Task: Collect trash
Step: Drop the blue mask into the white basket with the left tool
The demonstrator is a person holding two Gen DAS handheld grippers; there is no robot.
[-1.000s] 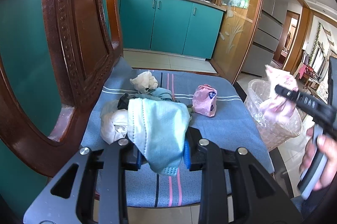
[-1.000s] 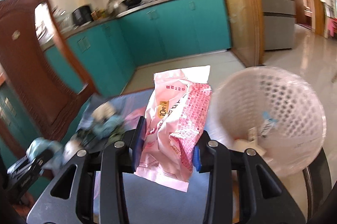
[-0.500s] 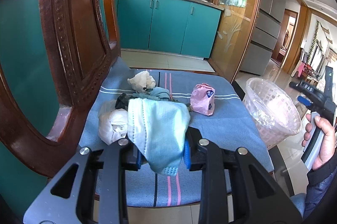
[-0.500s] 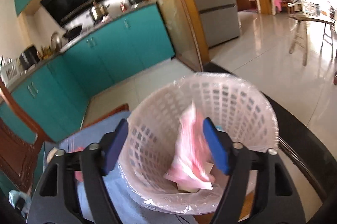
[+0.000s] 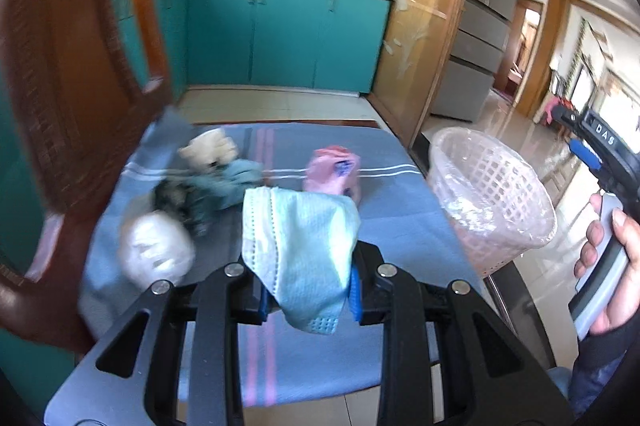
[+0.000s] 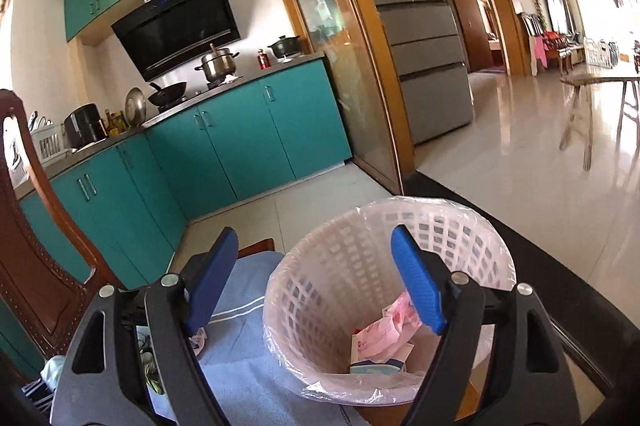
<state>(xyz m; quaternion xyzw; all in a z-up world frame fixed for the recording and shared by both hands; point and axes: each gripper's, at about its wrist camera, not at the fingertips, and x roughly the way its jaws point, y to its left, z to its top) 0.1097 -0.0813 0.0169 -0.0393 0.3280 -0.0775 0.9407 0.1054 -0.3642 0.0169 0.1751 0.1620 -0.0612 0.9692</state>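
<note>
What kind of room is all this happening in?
A home kitchen, it seems: teal cabinets, a steel pot on the stove under a black range hood, and a tall fridge alongside.

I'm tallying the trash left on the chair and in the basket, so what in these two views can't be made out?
- Left wrist view: the dark-and-teal heap on the blue cloth is motion-blurred; separate items unclear.
- Left wrist view: the pink packet is partly hidden behind the face mask.
- Right wrist view: the basket bottom is partly covered by the right gripper's fingers; only a pink wrapper is identifiable.
</note>
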